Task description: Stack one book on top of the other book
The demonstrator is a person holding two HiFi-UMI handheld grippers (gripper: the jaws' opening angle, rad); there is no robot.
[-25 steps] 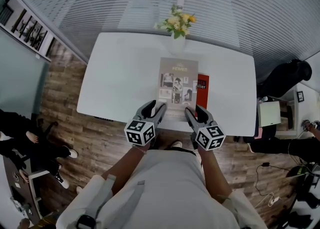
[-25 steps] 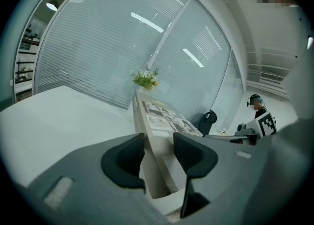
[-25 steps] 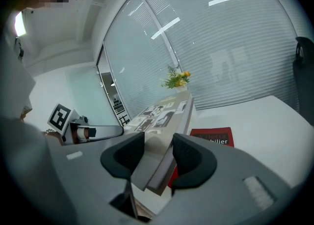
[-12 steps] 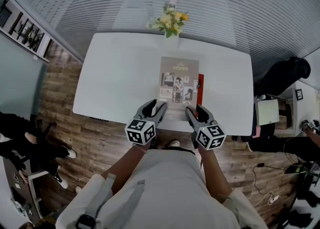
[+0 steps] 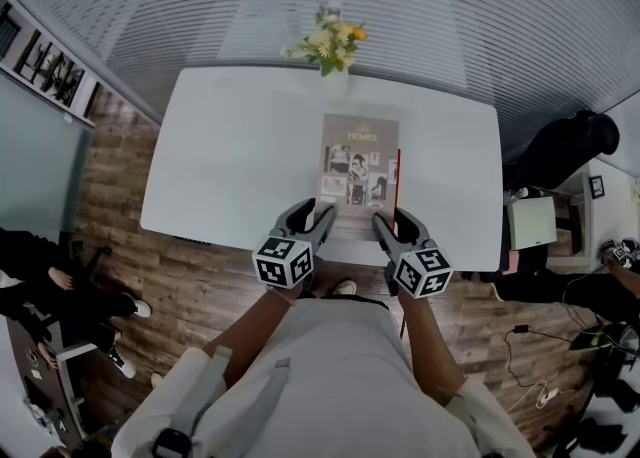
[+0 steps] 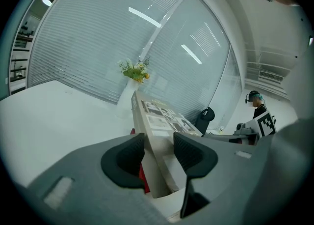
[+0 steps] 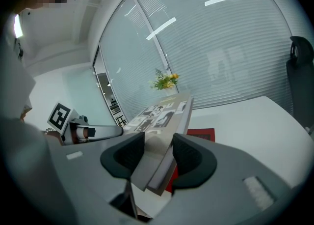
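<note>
White bench on a wood-plank floor, with a big wall of window blinds curving right behind it. Yellow flowers at the far edge, black chair off right, picture shelves on the left.

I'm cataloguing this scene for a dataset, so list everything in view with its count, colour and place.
Table: one, white, centre.
Wooden floor: one, brown, around the table.
Photo-cover book: one, grey-beige, over the table's near middle, gripped at both near corners.
Red book: one, red, flat on the table, mostly hidden beneath the photo-cover book.
Vase of flowers: one, white vase with yellow flowers, table's far edge.
Chair: one, black, right of the table.
Bystander: one, dark clothes, left edge.
Left gripper: one, grey, jaws shut on the photo-cover book's near left corner.
Right gripper: one, grey, jaws shut on its near right corner.
</note>
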